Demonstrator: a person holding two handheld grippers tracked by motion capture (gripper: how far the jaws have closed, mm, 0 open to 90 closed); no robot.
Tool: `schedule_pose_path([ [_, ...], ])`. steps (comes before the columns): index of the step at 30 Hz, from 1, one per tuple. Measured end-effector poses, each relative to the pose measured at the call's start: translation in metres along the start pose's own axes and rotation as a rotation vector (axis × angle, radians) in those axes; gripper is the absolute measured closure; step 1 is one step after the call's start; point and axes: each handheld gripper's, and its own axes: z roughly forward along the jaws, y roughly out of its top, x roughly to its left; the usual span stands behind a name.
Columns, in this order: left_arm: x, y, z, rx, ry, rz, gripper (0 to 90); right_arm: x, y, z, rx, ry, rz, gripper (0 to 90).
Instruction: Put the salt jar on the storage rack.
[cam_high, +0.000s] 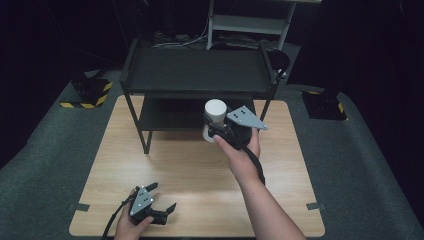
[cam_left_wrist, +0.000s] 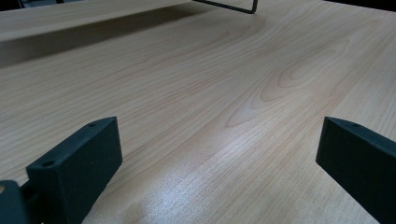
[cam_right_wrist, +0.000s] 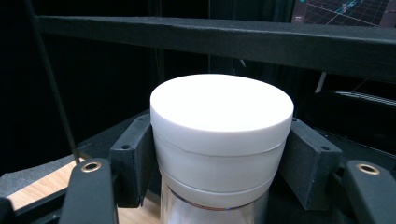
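Observation:
A white-lidded jar with a clear lower body is held upright in the air by my right gripper, in front of the black two-level shelf. Seen from the right gripper view, the jar sits between both black pads, which press its sides just below the lid. The shelf's top edge crosses above the lid. My left gripper rests low at the table's near left, jaws wide apart. In the left gripper view its pads frame bare wood with nothing between them.
The light wooden table stands on a grey floor mat. The shelf's thin black legs stand on the table's far half. Yellow-black striped blocks sit on the floor at far left and far right. A white rack stands behind.

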Motion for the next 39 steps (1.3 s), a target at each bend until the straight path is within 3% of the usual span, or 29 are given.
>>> schedule_pose_path([
  [4, 0.000, 0.000, 0.000, 0.000, 0.000, -0.001, 0.5, 0.003, 0.005, 0.012, 0.012, -0.018, -0.015, 35.0],
  [10, 0.000, 0.001, 0.000, 0.003, -0.003, -0.002, 0.5, -0.001, 0.009, 0.027, 0.025, -0.030, 0.005, 35.0],
  [23, 0.001, 0.000, 0.000, 0.002, -0.005, -0.001, 0.5, -0.008, 0.005, 0.055, 0.021, -0.080, 0.005, 35.0],
  [31, 0.001, 0.000, 0.000, 0.000, -0.006, -0.003, 0.5, -0.010, -0.001, 0.064, -0.001, -0.100, 0.008, 35.0],
  [35, 0.001, 0.000, 0.000, -0.002, -0.005, -0.003, 0.5, -0.014, -0.005, 0.067, -0.006, -0.096, 0.035, 35.0],
  [39, 0.001, 0.000, 0.000, -0.002, -0.004, -0.003, 0.5, -0.013, -0.008, 0.068, -0.016, -0.097, 0.019, 34.8],
])
